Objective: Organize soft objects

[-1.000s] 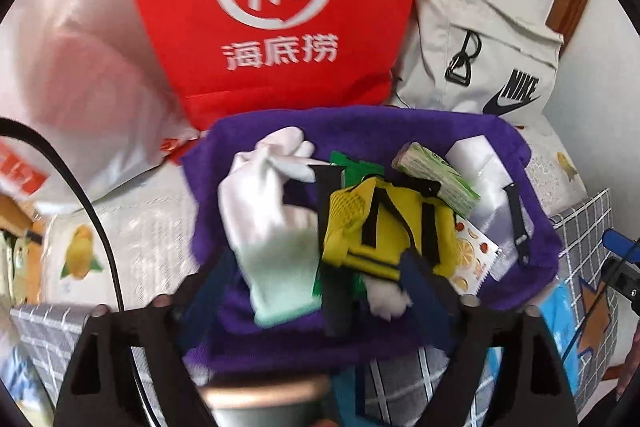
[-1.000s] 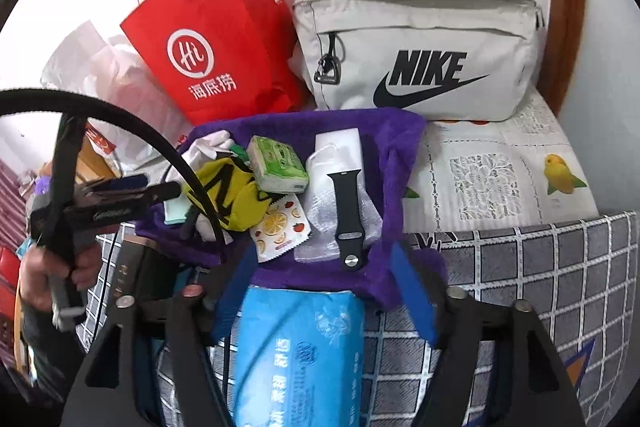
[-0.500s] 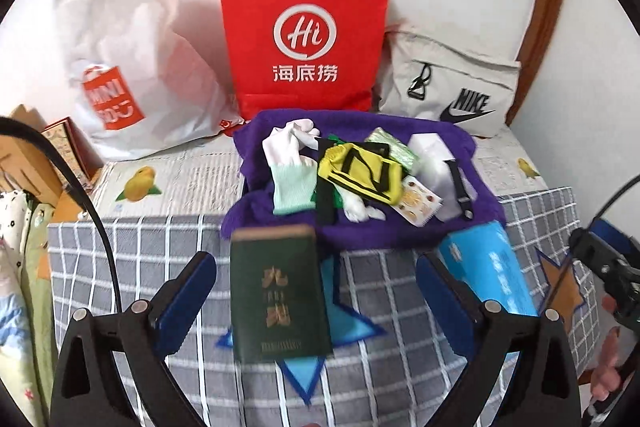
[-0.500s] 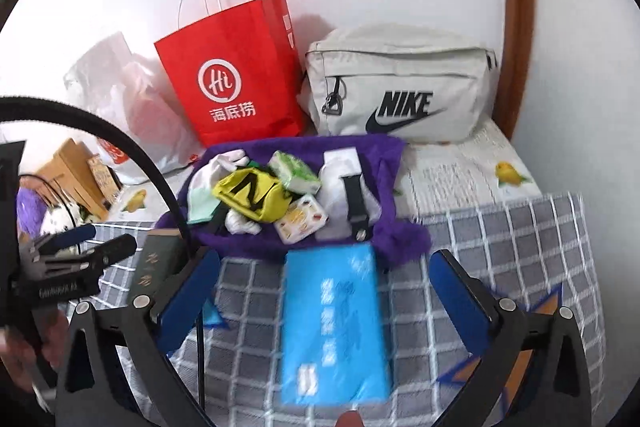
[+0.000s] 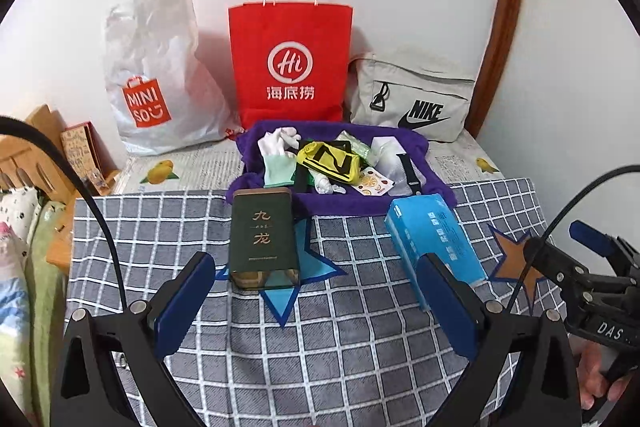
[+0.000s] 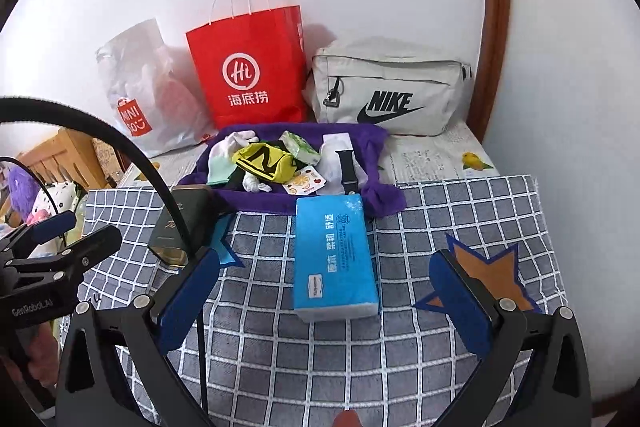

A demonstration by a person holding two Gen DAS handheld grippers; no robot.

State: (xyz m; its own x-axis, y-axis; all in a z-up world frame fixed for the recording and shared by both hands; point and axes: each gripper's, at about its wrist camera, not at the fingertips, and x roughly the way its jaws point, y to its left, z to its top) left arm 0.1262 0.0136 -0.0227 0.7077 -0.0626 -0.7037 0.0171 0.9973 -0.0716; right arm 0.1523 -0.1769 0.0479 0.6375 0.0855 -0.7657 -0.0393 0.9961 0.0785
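Both grippers, left & right, jaws spread wide w/ nothing between; the right's just finished opening. Soft stuff, e.g. white fabric glove & yellow mesh pouch, sits piled on purple fleece cloth well ahead of both jaws. Blue tissue pack lies just ahead of right jaws, so sorting looks mostly done.

Fuzzy purple towel under a knit white glove; glossy plastic tissue pack; matt checked cloth; matt red paper bag; crinkled translucent plastic bag.

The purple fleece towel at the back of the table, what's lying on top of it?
On the purple fleece towel: a white glove, yellow-and-black pouch, green tissue packet, fruit-print sachet, black watch strap. Anything beneath the pouch is hidden.
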